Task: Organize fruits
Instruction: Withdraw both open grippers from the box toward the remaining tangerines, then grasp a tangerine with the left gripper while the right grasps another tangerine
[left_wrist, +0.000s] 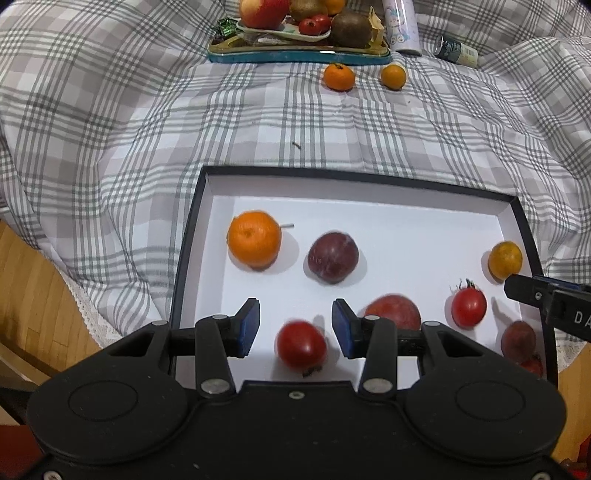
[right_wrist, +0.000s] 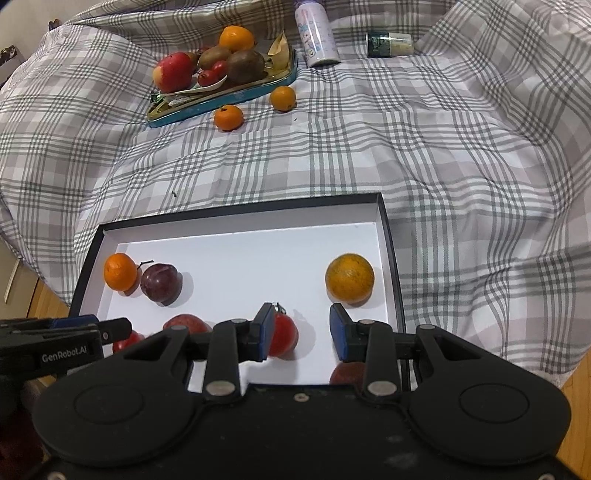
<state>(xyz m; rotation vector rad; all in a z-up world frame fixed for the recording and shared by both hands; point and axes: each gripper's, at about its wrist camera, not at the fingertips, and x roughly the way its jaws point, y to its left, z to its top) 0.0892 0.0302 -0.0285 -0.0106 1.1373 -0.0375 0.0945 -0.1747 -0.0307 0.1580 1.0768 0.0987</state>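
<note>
Both hand-held grippers, left (left_wrist: 295, 328) and right (right_wrist: 301, 332), gape apart, probably above the box (right_wrist: 388, 236) floor.

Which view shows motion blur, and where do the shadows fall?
Left wrist view: red tomato between the open jaws and plum are smeared; shadows fall to the fruits' right. Right wrist view: sharper, orange crisp, same rightward shadows; fisheye bends the box rim in both.

A black-rimmed white box (left_wrist: 192, 236) is sitting open on the plaid cloth, holding the fruit. A tangerine (left_wrist: 254, 239) and a dark plum (left_wrist: 333, 256) are resting near its far left corner, a yellowish orange (right_wrist: 349, 277) is lying by the right wall, and red tomatoes (left_wrist: 301, 344) (left_wrist: 468, 305) are lying along the near edge. Two more tangerines (right_wrist: 228, 117) (right_wrist: 283, 98) are waiting loose beside the teal tray (right_wrist: 221, 105) piled with fruit.
</note>
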